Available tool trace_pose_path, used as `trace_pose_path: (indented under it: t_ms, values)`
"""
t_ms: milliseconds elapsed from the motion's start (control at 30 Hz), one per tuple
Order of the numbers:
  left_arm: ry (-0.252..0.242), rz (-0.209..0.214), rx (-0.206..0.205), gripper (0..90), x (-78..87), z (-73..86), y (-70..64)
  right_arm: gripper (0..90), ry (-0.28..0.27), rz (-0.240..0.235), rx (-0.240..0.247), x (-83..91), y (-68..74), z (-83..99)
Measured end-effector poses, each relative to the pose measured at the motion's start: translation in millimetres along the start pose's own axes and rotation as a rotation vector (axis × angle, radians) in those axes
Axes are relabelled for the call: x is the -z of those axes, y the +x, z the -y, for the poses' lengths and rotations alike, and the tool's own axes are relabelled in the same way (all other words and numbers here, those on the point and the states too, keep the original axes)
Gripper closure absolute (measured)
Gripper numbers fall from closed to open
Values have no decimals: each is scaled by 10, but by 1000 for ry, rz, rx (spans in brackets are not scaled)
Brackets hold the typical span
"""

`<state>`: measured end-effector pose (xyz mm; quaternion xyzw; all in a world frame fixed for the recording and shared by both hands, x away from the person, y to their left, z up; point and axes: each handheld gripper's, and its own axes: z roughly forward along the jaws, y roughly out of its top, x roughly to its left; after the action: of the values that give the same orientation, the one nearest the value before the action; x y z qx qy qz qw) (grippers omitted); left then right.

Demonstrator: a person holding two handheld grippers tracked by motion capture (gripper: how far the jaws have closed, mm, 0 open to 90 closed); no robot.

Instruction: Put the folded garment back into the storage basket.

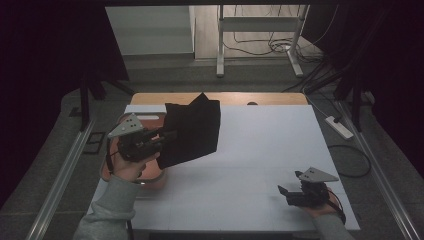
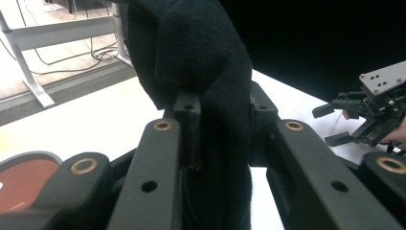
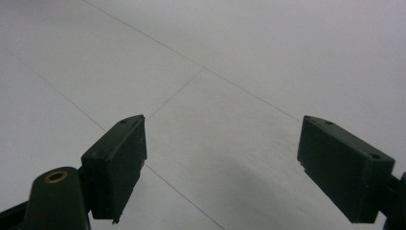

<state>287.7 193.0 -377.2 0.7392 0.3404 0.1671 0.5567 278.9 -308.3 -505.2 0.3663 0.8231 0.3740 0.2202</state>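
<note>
We see the black cloth (image 1: 192,131) caught at its near-left edge between the jaws of the left gripper (image 1: 167,136), lifted off the white table (image 1: 260,150) at the left side of the scene, its body spreading up and to the right of the claw with one corner pointing toward the far edge. In the left gripper view the cloth (image 2: 206,72) runs straight up through the narrow gap between the two black jaws, which are clenched on it, the fabric bunching into folds above them. Just below and to the left of that gripper we see a shallow tray with a reddish-orange floor and pale rim (image 1: 150,181) resting on the table's left edge; what lies in it we cannot tell, since the hand and cloth cover most of it. The left hand (image 1: 131,165) holds its gripper raised and pointed to the right, the grey sleeve (image 1: 107,212) coming up from the near edge. The right gripper (image 1: 286,192) sits low at the near right, well apart from the cloth, pointing left, and in the right gripper view its jaws stand wide apart over bare table (image 3: 230,72), grasping nothing.
</note>
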Motion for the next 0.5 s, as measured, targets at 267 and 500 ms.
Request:
trace_pose_path:
  t_ms: [267,500]
  values:
    - [8,-22,3,728,38,43,26,182,-2,-1,0,7,-1,4]
    - [1,-32,9,728,106,62,47,182,-4,-1,-1,13,0,6]
